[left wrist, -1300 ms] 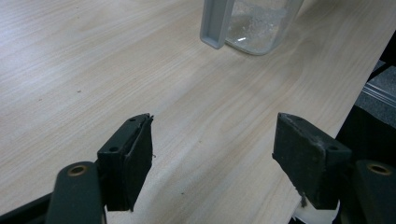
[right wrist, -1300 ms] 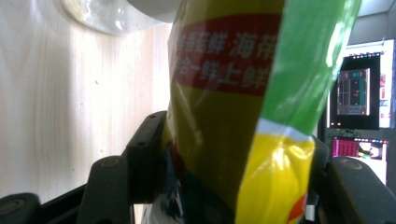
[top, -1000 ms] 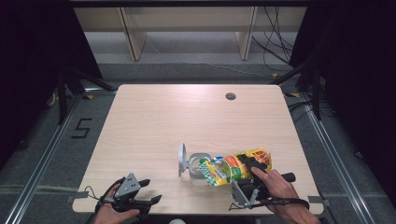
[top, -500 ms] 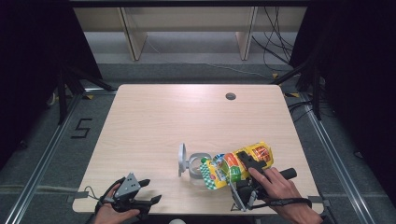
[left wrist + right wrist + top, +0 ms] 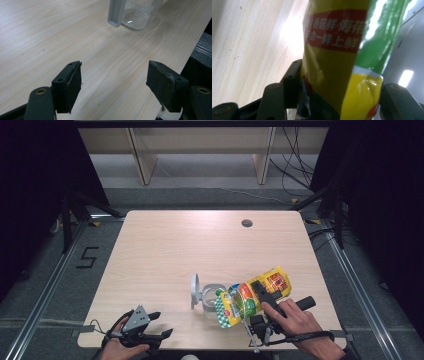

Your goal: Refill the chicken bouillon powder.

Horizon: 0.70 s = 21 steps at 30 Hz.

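My right gripper (image 5: 261, 291) is shut on a yellow and green snack bag (image 5: 243, 301) near the table's front right. The bag lies tilted, its lower left end over the mouth of a clear plastic container (image 5: 211, 296). The container's grey lid (image 5: 194, 290) stands flipped up on its left side. In the right gripper view the bag (image 5: 337, 57) sits between the two black jaws of the gripper (image 5: 337, 102). My left gripper (image 5: 161, 325) rests open at the front left edge with nothing in it. In its own view the left gripper (image 5: 113, 87) points at the container (image 5: 138, 15).
The light wooden table (image 5: 165, 250) has a small round cable hole (image 5: 246, 223) at the back right. Its front edge is close under both hands. Behind the table stand shelf legs and loose cables on the floor.
The bag's right end has tipped up a little in the right gripper. The left gripper has not moved.
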Available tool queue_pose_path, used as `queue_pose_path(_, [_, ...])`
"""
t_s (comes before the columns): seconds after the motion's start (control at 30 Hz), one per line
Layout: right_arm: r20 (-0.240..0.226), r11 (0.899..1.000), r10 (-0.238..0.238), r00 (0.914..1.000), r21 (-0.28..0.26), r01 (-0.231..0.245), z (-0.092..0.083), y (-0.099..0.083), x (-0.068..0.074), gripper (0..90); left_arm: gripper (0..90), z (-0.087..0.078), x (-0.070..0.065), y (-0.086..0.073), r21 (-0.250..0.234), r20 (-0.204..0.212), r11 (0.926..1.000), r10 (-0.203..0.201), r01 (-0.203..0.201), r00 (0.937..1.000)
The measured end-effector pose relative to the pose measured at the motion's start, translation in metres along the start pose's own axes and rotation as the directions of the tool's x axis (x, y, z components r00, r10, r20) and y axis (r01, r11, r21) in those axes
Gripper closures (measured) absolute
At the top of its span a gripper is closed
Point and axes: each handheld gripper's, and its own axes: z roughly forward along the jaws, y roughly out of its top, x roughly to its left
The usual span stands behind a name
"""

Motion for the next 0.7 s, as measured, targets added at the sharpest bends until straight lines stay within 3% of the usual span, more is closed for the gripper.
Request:
queue_pose_path(0.03, [-0.002,0.999,-0.04,0.9992,-0.004,0.04,0.0002,0.0006,-0.0021,46.5,27.4,-0.0001,0.0009,0.0003,0.0,0.001,0.9999,0.015,-0.015,0.9999])
queue_pose_path(0.07, [0.0,0.999,-0.032,0.9995,0.003,0.032,0.0004,0.0007,-0.0003,46.7,27.4,0.0001,0.0008,0.0001,0.0,0.001,0.9999,0.011,-0.011,0.9999])
queue_pose_path(0.1, [0.005,0.998,-0.061,0.9981,-0.001,0.061,0.0011,0.0017,-0.002,46.8,27.0,0.0011,0.0004,0.0,-0.008,0.007,1.0,0.001,-0.001,1.0])
queue_pose_path(0.13, [0.0,1.0,0.018,0.9998,0.023,-0.018,-0.0001,0.001,0.0037,46.8,26.4,0.0013,-0.0008,-0.0005,-0.004,0.007,0.9997,-0.025,0.025,0.9997])
queue_pose_path(0.17, [0.008,0.999,-0.054,0.9985,0.006,0.054,0.001,0.0022,-0.0014,46.9,26.4,0.0009,-0.001,-0.0005,-0.007,0.003,0.9997,-0.023,0.023,0.9997])
queue_pose_path(0.2, [0.007,0.998,-0.057,0.9984,0.004,0.057,0.0011,0.0025,-0.0019,46.9,26.4,-0.0003,0.0014,0.0,0.009,-0.003,0.9999,0.009,-0.009,1.0])
queue_pose_path(0.23, [0.014,0.996,-0.089,0.9959,-0.013,0.089,0.0022,0.0029,-0.0041,46.9,26.3,-0.0003,0.0016,0.0,0.014,-0.005,0.9998,0.011,-0.011,0.9999])
queue_pose_path(0.27, [0.019,0.996,-0.094,0.9954,-0.005,0.094,0.0019,0.0031,-0.0041,46.9,26.4,0.0014,-0.0008,-0.0006,-0.008,0.006,0.9996,-0.027,0.027,0.9996])
queue_pose_path(0.3, [0.014,0.998,-0.058,0.9982,0.013,0.057,0.0011,0.0026,-0.0007,46.9,26.3,0.0014,-0.0008,-0.0007,-0.004,0.007,0.9997,-0.025,0.025,0.9997])
queue_pose_path(0.33, [0.019,0.997,-0.08,0.9966,0.003,0.08,0.0022,0.0032,-0.0019,47.0,26.3,0.0003,0.0014,-0.0004,0.021,-0.005,0.9997,0.008,-0.008,1.0])
queue_pose_path(0.43, [0.019,0.995,-0.102,0.9946,0.005,0.102,0.0016,0.0035,-0.004,47.0,26.3,0.0006,0.0012,-0.0002,0.019,-0.004,0.9998,0.0,0.0,1.0])
queue_pose_path(0.5, [0.007,0.997,-0.074,0.9972,0.026,0.074,0.0007,0.0036,-0.001,47.0,26.3,0.0013,0.0,-0.0008,0.003,0.003,0.9999,-0.012,0.012,0.9999])
queue_pose_path(0.53, [0.019,0.995,-0.101,0.9947,0.011,0.101,0.0017,0.0039,-0.0025,47.0,26.3,0.0012,-0.0002,-0.0008,0.003,0.0,0.9999,-0.012,0.012,0.9999])
queue_pose_path(0.7, [0.03,0.99,-0.137,0.9902,0.034,0.136,0.001,0.0054,-0.0047,47.0,26.3,0.0021,0.0001,-0.0012,-0.005,0.002,0.9999,-0.012,0.012,0.9999])
